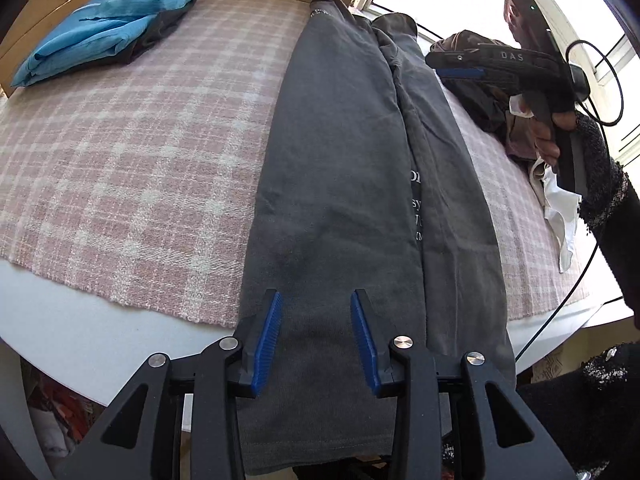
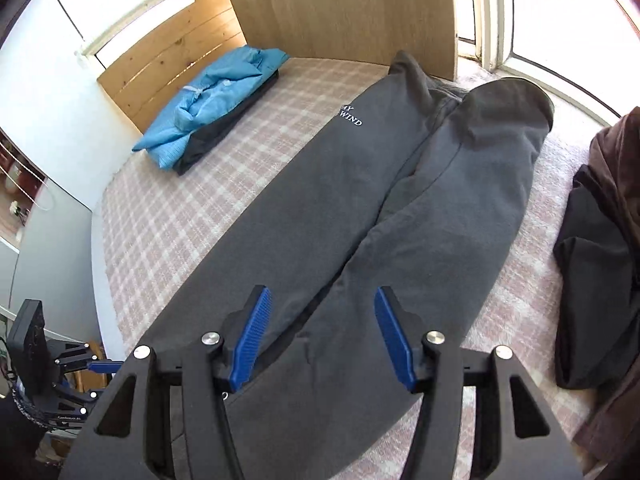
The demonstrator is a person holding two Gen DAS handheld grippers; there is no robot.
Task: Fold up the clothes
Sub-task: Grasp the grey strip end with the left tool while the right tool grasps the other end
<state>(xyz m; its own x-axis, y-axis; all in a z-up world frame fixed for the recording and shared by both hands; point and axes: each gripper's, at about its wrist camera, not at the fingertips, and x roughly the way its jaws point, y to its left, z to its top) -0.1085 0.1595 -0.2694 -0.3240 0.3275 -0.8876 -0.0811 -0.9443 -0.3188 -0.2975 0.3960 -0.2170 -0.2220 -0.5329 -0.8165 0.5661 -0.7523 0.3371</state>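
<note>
the long dark grey cotton garment with white lettering (image 2: pixel 384 216) is laid lengthwise down the pink-and-white checked cloth (image 1: pixel 132 152), both side panels already folded in to a centre seam, the near hem hanging over the white table edge (image 1: pixel 80 320). judged step: the fold across the length, near end carried up to the far end.

to be done well: both near corners should be pinched through all layers, lifted together and level, carried toward the far collar end, edges aligned before release. the folded-in flaps should be kept from sliding apart; the right flap looks looser and rumpled near the top.

left gripper (image 1: pixel 316 336): jaws part open, nothing pinched. the grey fabric is seen directly beneath and between the blue ribbed pads (image 1: pixel 268 340), near the hem on the left panel; whether the tips touch the cloth cannot be told.

right gripper (image 2: pixel 322 340): jaws open, nothing held. it is poised above the centre seam near the lower end, with fabric below the gap and no contact evident.

a folded bright blue cloth stack (image 1: pixel 108 24) sits at the far left corner, well apart. a pile of dark brown and black unfolded clothes (image 2: pixel 596 264) lies beside the garment's right edge, not touching.
</note>
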